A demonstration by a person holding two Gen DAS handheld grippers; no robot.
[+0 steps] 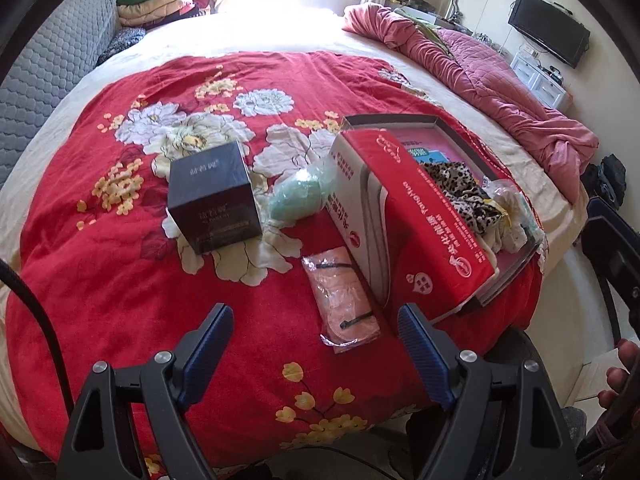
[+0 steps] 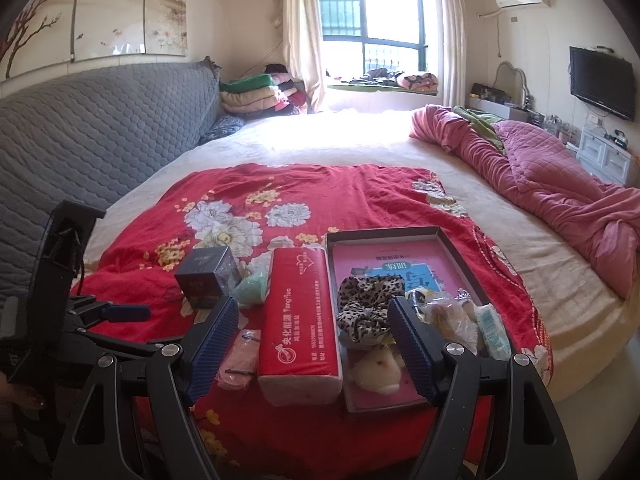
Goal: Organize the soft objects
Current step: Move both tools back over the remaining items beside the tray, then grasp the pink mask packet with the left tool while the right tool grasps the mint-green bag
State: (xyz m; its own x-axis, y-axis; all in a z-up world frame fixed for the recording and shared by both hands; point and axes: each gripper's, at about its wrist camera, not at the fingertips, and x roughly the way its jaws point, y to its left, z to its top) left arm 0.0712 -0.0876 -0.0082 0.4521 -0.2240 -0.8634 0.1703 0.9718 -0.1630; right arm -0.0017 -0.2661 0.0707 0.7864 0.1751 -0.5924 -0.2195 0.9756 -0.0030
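Pink pouch (image 1: 345,301) lies on red blanket (image 1: 120,264) beside tissue pack (image 1: 420,216), just ahead of left gripper (image 1: 316,322), btwn its spread, empty fingers. Right gripper (image 2: 314,322) also wide open, empty.

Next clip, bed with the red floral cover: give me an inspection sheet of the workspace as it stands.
Surface: red floral cover spread on a bed.
Job's things: leopard scrunchie and wrapped soft items in the shallow box; red tissue pack beside it; pink packet and green pouch on the cover.
Clutter: dark cube box.
Grippers: left gripper and right gripper open, holding nothing.
Cables: black cable at left edge.
Surroundings: pink quilt, grey headboard, window, television.
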